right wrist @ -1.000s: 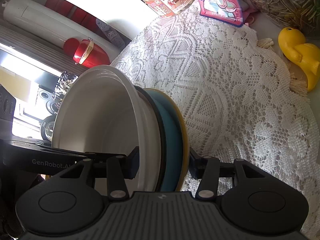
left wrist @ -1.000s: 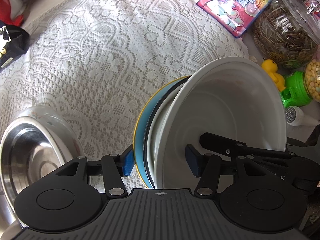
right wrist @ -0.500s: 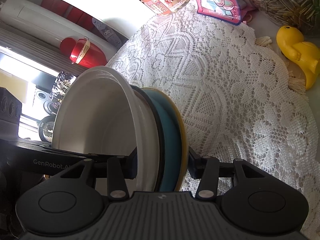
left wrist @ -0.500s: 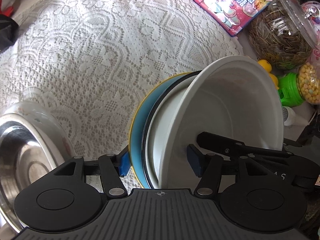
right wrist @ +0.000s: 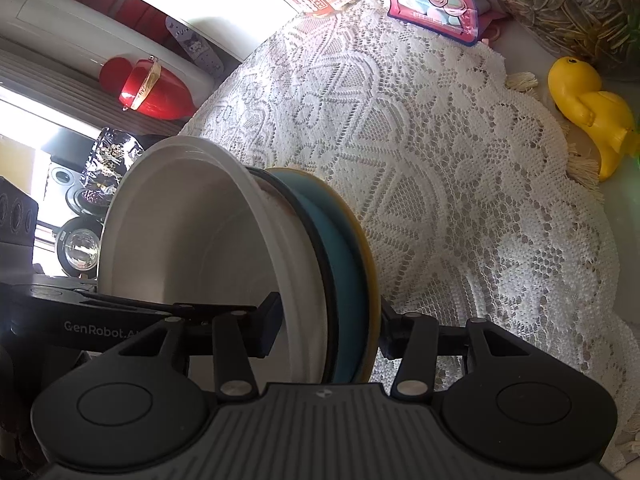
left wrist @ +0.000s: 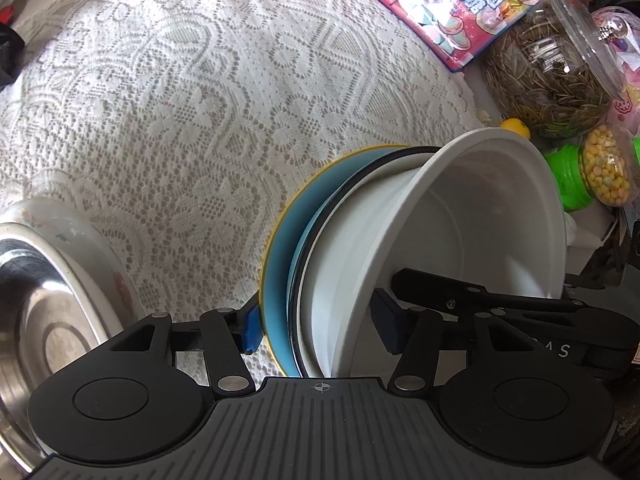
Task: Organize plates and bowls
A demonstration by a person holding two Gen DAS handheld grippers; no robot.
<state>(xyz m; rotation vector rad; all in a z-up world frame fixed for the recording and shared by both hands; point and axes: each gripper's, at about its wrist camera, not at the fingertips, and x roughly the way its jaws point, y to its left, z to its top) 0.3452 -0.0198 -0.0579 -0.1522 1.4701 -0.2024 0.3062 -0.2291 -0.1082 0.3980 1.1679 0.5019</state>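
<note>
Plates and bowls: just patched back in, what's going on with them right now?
Both grippers are clamped on one nested stack held on edge above the lace tablecloth: a white bowl nested against a blue plate with a yellow rim. The left gripper and the right gripper grip it from opposite sides, one of each gripper's fingers inside the bowl, the other behind the plate. A steel bowl sits on a floral plate at the left.
</note>
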